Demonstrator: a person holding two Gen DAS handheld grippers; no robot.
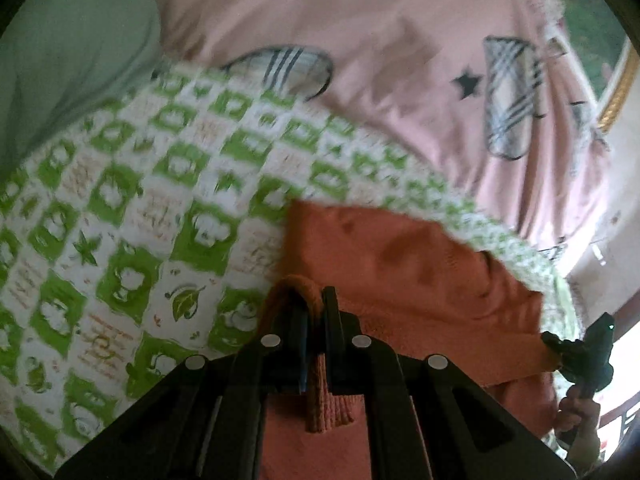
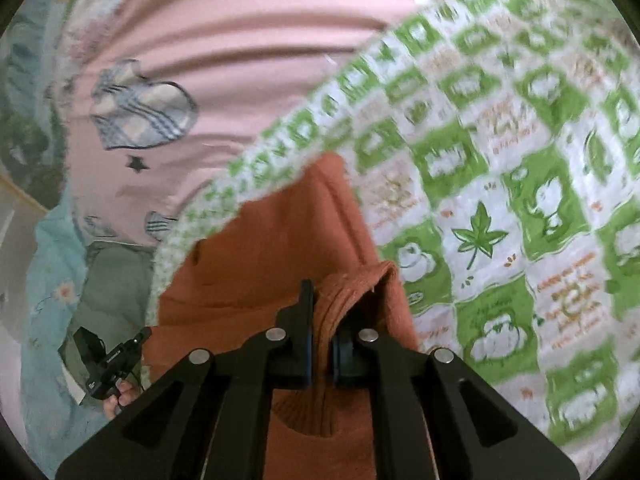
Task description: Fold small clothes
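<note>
An orange knit garment (image 1: 408, 272) lies partly on a green-and-white checked cloth (image 1: 132, 208). My left gripper (image 1: 314, 300) is shut on a ribbed edge of the garment, which hangs down between its fingers. In the right wrist view the same orange garment (image 2: 272, 248) spreads ahead, and my right gripper (image 2: 320, 300) is shut on a bunched ribbed fold of it. The right gripper also shows at the far right of the left wrist view (image 1: 580, 356), pinching the garment's other corner. The left gripper shows small at the lower left of the right wrist view (image 2: 116, 360).
A pink sheet (image 1: 380, 40) with plaid hearts and black stars lies beyond the checked cloth (image 2: 520, 200). A pale green pillow (image 1: 68, 60) sits at the upper left. A light blue floral cover (image 2: 52, 280) and a grey-green cloth (image 2: 116, 280) lie at the left.
</note>
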